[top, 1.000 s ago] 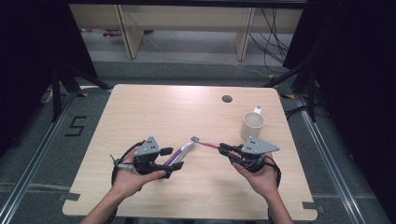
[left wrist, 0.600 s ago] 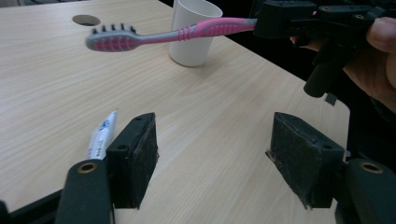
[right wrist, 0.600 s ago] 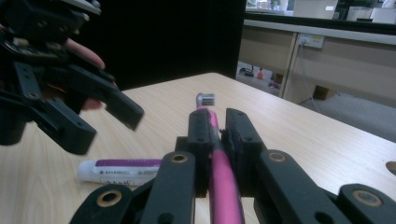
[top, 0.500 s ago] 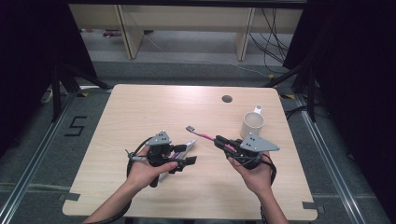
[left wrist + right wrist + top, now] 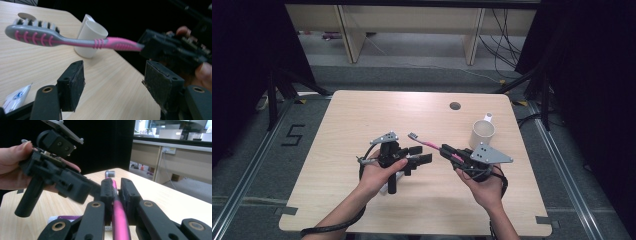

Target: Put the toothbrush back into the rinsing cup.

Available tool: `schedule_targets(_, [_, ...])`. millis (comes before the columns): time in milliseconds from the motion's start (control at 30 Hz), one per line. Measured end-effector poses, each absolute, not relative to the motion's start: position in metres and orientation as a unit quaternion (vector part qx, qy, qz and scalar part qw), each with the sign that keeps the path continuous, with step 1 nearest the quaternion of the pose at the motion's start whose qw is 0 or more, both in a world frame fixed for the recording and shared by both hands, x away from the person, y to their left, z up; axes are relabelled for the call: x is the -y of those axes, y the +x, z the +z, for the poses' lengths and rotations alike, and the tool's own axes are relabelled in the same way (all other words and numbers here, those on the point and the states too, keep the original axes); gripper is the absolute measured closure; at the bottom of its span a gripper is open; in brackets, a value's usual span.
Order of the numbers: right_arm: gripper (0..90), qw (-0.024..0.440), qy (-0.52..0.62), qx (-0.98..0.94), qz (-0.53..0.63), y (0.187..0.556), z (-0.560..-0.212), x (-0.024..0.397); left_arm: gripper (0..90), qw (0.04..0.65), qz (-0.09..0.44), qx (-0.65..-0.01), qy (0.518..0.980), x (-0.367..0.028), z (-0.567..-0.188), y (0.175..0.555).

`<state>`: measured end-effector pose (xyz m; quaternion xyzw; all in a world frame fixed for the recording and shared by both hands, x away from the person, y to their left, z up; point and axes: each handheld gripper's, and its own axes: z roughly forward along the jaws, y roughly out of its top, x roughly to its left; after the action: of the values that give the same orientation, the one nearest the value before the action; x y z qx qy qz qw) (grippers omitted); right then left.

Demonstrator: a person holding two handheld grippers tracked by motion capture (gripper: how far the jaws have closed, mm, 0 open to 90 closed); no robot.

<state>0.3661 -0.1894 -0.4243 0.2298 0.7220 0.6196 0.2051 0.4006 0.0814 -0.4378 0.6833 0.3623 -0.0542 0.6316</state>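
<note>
My right gripper (image 5: 448,150) (image 5: 115,186) is shut on the handle end of a pink and grey toothbrush (image 5: 427,144) (image 5: 75,41) (image 5: 118,212). The brush is held above the table, with its bristled head (image 5: 413,135) pointing to the left. My left gripper (image 5: 419,155) (image 5: 112,72) is open just below and beside the brush shaft. Nothing lies between its pads (image 5: 72,85). A white cup (image 5: 482,134) (image 5: 91,37) stands upright on the wooden table (image 5: 362,115), right of the brush. A white toothpaste tube (image 5: 16,97) (image 5: 62,218) lies on the table under my left hand.
A round cable hole (image 5: 455,106) sits near the table's far edge. Beyond the table are a grey floor, wooden furniture legs and loose cables. Dark curtains hang at both sides.
My left hand has moved right, bringing its open gripper close under the toothbrush. The right gripper has kept its hold and nearly the same place.
</note>
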Motion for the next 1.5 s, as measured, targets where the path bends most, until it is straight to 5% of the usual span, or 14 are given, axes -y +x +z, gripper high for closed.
schedule_targets(333, [81.4, 0.204, 0.223, -0.714, 0.632, 0.365, -0.426, 0.182, 35.9, 0.671, -0.052, -0.350, 0.651, -0.081, -0.425, 0.401])
schedule_targets(700, [81.4, 0.196, 0.225, -0.727, 0.618, 0.362, -0.432, 0.172, 67.9, 0.701, -0.026, -0.339, 0.627, -0.084, -0.413, 0.400])
schedule_targets(1100, [79.7, 0.178, 0.228, -0.755, 0.589, 0.365, -0.439, 0.159, 79.8, 0.699, 0.002, -0.299, 0.650, -0.078, -0.399, 0.393])
schedule_targets(1333, [56.3, 0.197, 0.233, -0.766, 0.566, 0.366, -0.442, 0.155, 80.0, 0.662, 0.087, -0.278, 0.690, -0.077, -0.390, 0.389])
schedule_targets(1500, [52.7, 0.203, 0.242, -0.761, 0.566, 0.363, -0.440, 0.155, 80.0, 0.640, 0.131, -0.272, 0.707, -0.076, -0.390, 0.386])
